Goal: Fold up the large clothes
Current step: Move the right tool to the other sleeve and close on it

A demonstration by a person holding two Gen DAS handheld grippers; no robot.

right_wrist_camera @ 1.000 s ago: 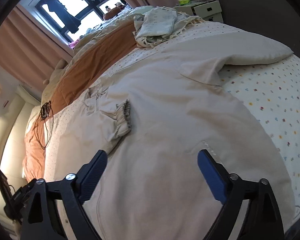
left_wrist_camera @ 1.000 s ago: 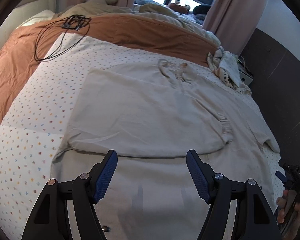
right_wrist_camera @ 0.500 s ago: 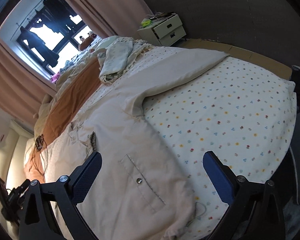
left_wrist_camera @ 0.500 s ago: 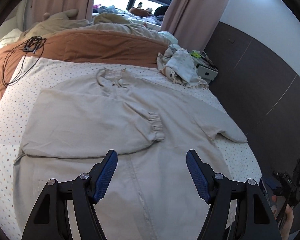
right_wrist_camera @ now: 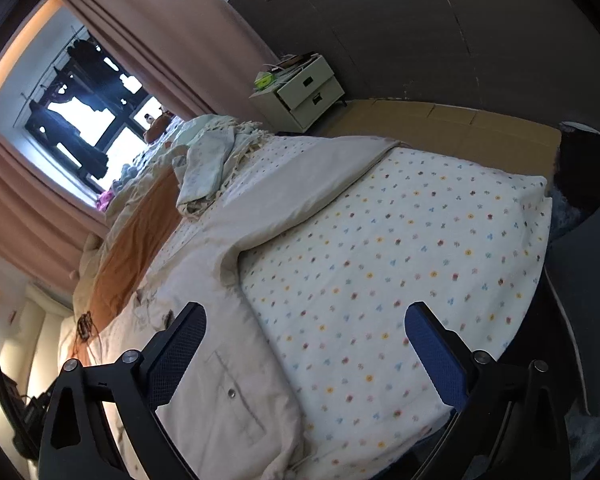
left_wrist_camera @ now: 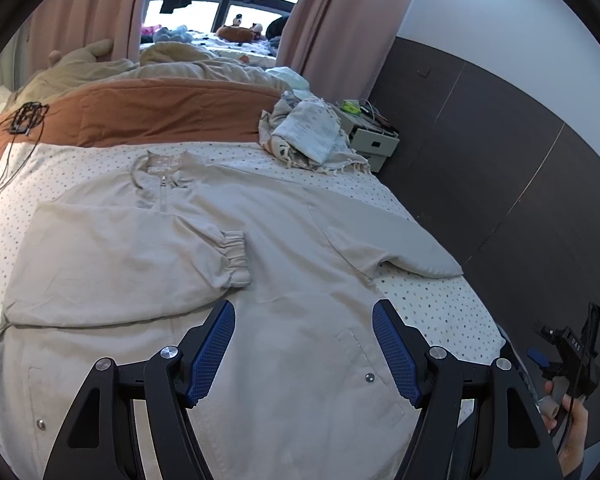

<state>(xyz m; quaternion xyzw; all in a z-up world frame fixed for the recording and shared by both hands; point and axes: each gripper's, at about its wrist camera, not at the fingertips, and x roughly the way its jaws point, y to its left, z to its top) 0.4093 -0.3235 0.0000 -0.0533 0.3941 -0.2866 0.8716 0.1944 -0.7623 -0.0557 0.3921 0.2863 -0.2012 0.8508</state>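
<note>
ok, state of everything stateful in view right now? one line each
left gripper: open, nothing between the jaws
right gripper: open, nothing held
jacket: flat on the bed, front up, partly folded
cuffed sleeve: folded across the chest
other sleeve: still spread out toward the bed edge
jacket zipper: closed at the collar
nightstand top drawer: pulled partly out
curtains: drawn open

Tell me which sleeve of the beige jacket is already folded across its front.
The sleeve with the gathered elastic cuff, lying across the beige jacket chest. The other sleeve stretches outward over the dotted bedsheet.
</note>
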